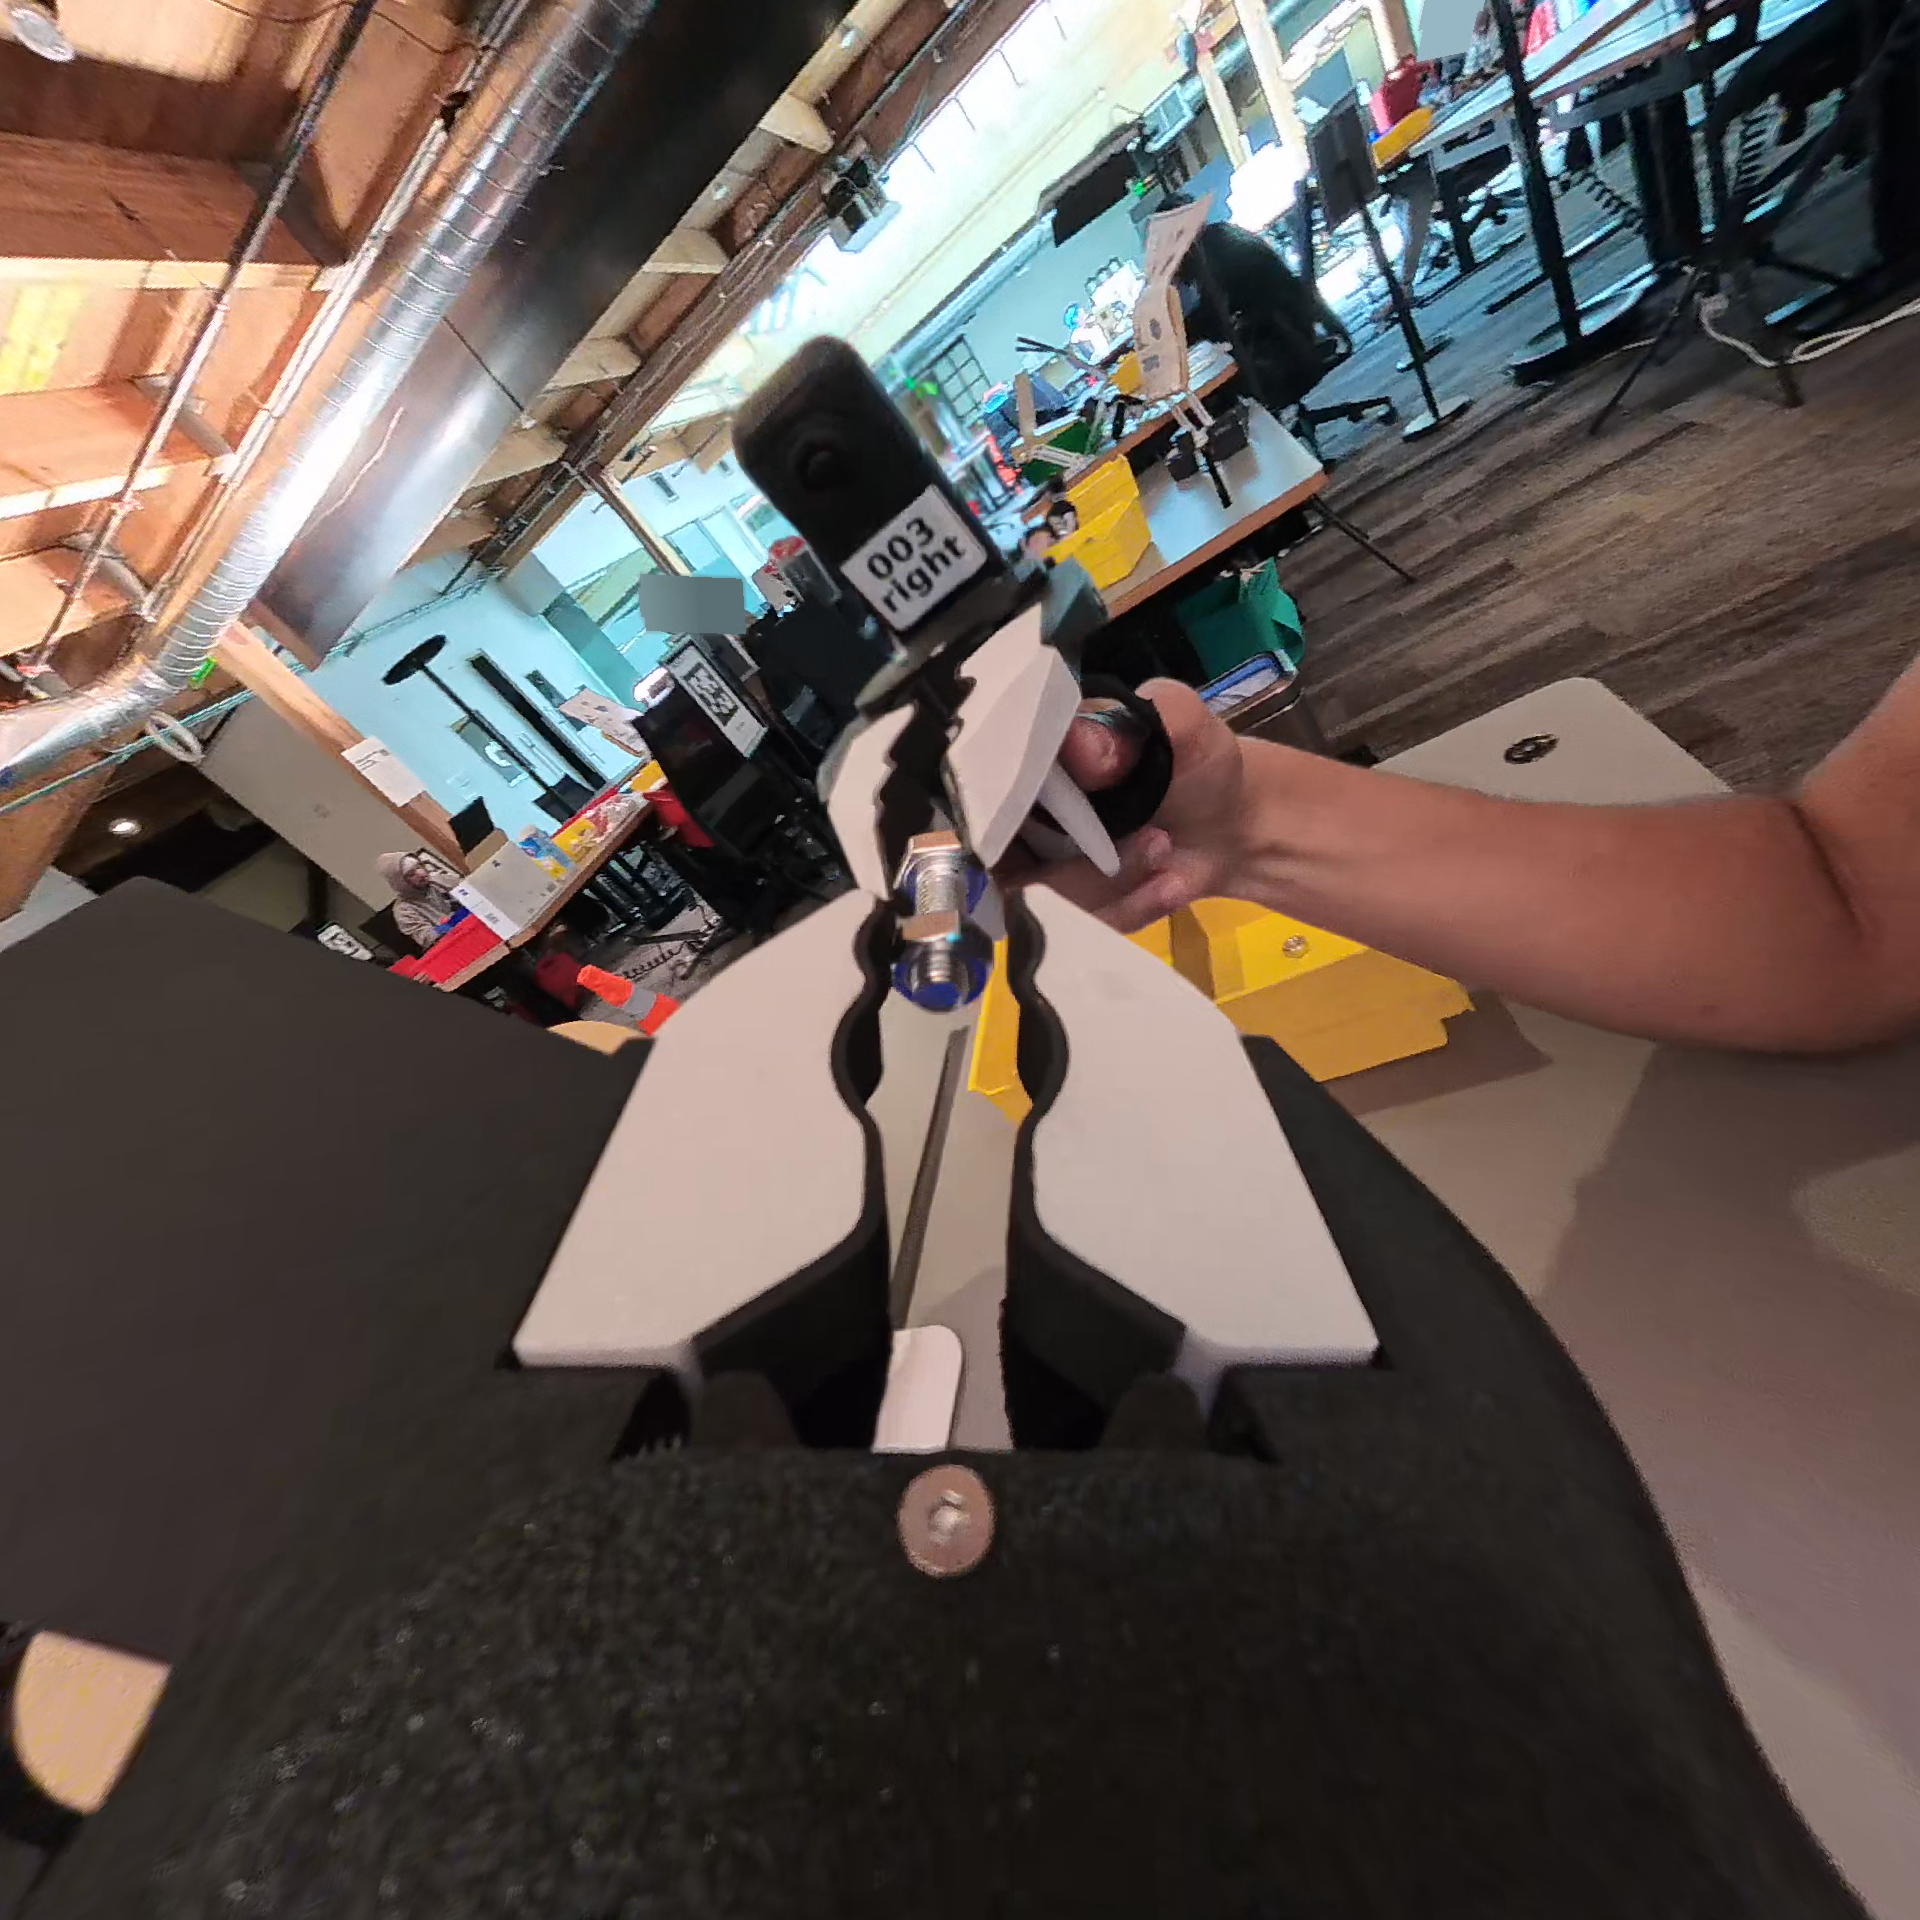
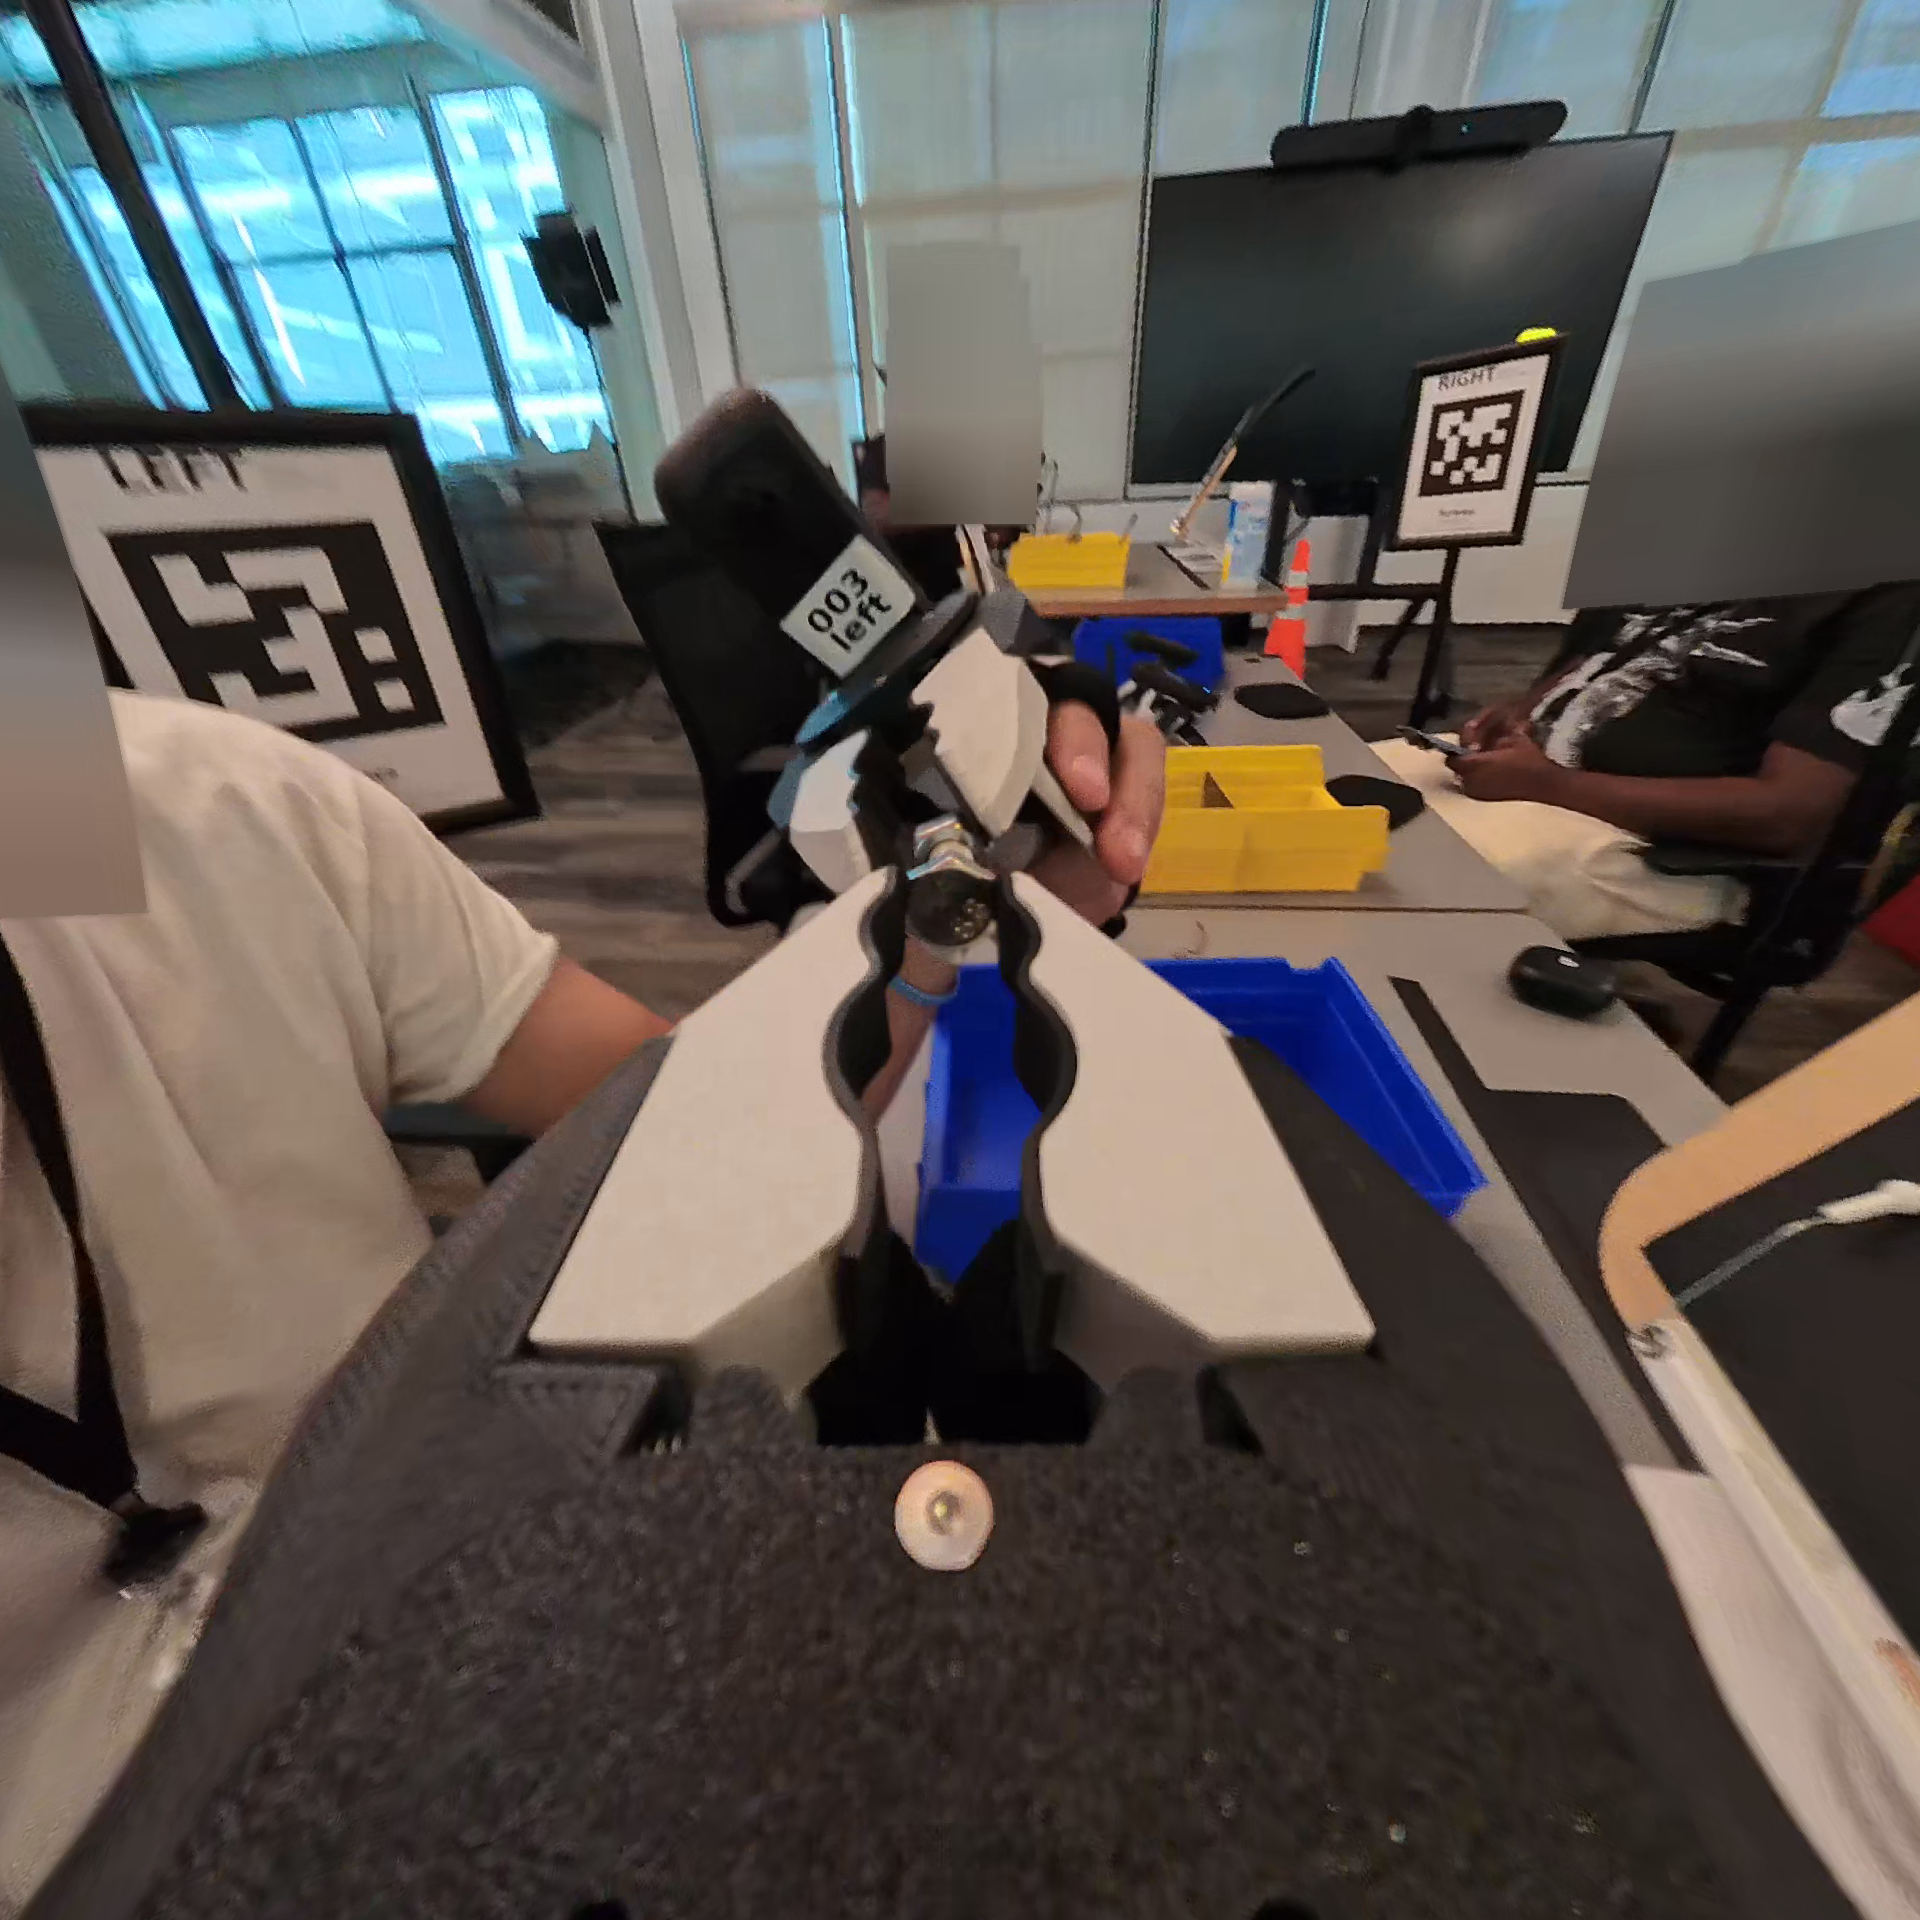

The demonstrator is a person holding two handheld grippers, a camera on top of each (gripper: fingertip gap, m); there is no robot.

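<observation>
Steel, threaded: a bolt [image 1: 935, 925] carrying 2 nuts and blue washers, held in the air between 2 facing grippers, above the grey table [image 1: 1714, 1247].

Left: the left gripper [image 1: 948, 902] is closed to a narrow gap on the bolt's near end, its notched pads flanking the lower nut.

Right: the right gripper [image 1: 935, 847] meets it tip to tip, also nearly closed, clamped on the upper nut. A hand [image 1: 1164, 810] grips its handle.

Handling, as judged from where I stand: with 1 short bolt pinched at both ends, the 2 grippers should stay on a common axis. Any tilt of either would likely lever the bolt out of the other's pads.

Left wrist view only: the threads, both nuts and the blue washers side-on, a yellow bin [image 1: 1340, 997] just beyond, and a silver ceiling duct [image 1: 416, 312].

Right wrist view only: the bolt end-on, as a dark round face between the right gripper's tips, with the thread hidden. A blue bin [image 2: 1340, 1049] lies below the grip, 2 framed marker boards [image 2: 260, 613] stand behind, and a seated person [image 2: 1662, 727] is at the far right.
</observation>
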